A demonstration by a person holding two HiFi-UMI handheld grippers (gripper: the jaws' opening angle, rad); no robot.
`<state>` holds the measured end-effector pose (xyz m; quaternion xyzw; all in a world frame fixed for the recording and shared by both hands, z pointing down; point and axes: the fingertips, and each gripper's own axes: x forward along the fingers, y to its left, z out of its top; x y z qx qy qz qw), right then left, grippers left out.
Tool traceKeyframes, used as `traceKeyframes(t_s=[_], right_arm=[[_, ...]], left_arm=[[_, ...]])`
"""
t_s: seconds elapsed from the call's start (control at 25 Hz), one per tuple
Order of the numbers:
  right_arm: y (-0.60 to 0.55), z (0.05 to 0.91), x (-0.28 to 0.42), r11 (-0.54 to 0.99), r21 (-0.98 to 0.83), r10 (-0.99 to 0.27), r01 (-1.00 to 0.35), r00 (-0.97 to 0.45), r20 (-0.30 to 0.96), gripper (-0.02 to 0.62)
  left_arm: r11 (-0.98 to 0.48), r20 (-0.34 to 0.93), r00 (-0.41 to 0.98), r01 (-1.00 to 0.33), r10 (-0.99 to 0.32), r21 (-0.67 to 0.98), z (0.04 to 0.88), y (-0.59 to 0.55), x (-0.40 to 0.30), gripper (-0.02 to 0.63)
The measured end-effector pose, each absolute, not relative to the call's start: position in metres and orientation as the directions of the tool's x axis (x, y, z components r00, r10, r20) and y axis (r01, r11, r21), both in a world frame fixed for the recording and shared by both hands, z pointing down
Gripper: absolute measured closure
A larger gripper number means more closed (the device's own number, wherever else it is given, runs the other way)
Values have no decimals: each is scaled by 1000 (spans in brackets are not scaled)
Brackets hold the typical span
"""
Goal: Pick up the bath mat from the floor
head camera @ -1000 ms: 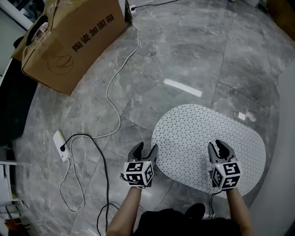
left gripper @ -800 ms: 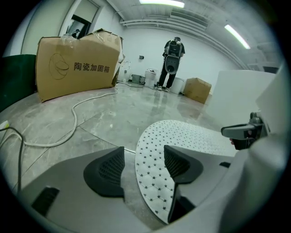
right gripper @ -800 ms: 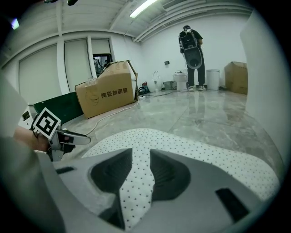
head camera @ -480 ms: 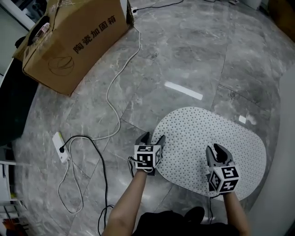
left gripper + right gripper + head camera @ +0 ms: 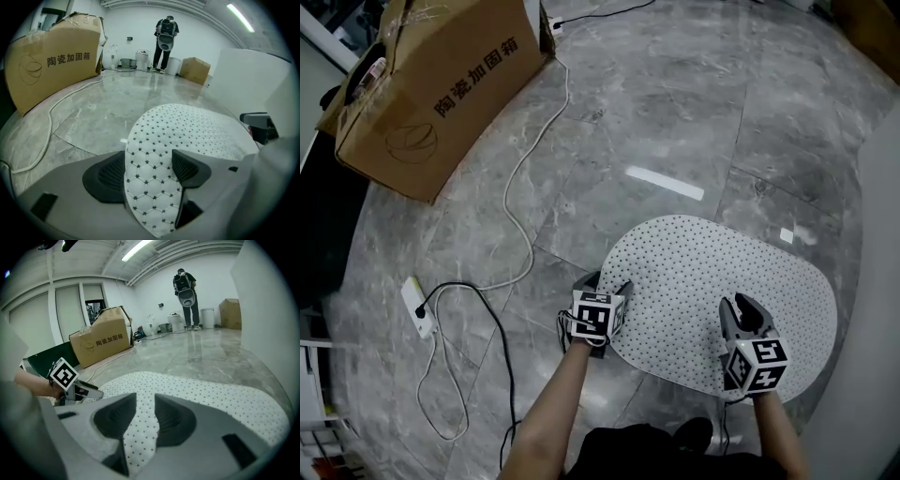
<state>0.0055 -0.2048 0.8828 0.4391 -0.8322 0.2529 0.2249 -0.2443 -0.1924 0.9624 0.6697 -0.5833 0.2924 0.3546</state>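
A: Where's the mat?
B: The white dotted bath mat [image 5: 722, 272], an oval, is on the grey marble floor [image 5: 675, 112]. Most of it lies flat. Its near left edge is raised.

A: Left gripper?
B: The left gripper [image 5: 605, 283] is at that raised left edge. Its own view shows a flap of quilted mat standing between the two dark pads, touching both. The jaws are clamped on it.

A: Right gripper?
B: The right gripper [image 5: 741, 305] is at the near edge, toward the mat's right end. Its jaws are drawn narrow, with a strip of mat pinched in the slim gap between them.

A: Surroundings?
B: A cardboard box [image 5: 431, 84] with printed characters sits far left. A white cable [image 5: 520, 187] runs from beside it to a power strip [image 5: 414, 307], and a black cable [image 5: 478, 300] loops nearby. All are well apart from the mat. A person [image 5: 164, 37] stands at the far wall.
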Motion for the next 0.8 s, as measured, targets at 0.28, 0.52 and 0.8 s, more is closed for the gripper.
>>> traceKeyframes(t_s=[0.28,0.52,0.8], right_arm=[[-204,883,9,473,-223,-622,-852,-502,601,474],[-201,878,25,432,-217,-650,-875,-469,598,474],[-181,886,89,323,-196,-681,-926,-371,631,474]], left_arm=[[-119,812,216,-976,-542,180,961,-187,-218,345],[-141,806,180,-983,-564,120,955,-182,-195,471],[-149,771,253,-967,-584,204,936,-180,-164,572]])
